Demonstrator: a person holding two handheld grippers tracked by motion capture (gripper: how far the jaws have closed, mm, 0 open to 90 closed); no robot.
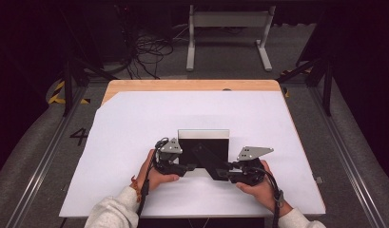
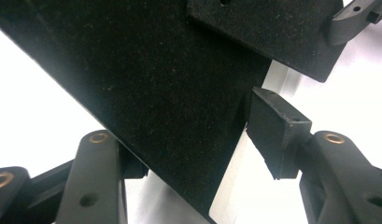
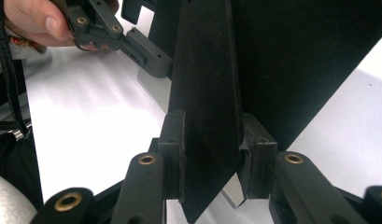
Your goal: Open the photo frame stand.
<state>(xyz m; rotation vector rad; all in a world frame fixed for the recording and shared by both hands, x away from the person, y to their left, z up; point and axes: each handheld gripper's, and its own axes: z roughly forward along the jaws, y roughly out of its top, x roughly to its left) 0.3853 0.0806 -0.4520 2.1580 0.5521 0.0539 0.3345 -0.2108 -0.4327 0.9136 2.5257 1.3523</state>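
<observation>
Right gripper (image 3: 212, 154) clamps the black stand flap (image 3: 205, 93) of the frame (image 1: 203, 134) at centre, left gripper (image 2: 198, 154) straddles its edge half-open, so next it must close and steady.

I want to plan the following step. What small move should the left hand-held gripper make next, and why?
Probably close the left hand-held gripper on the frame back. The panel's edge lies between its jaws, yet one pad stands apart from it, while the right hand-held gripper already clamps the stand.
</observation>
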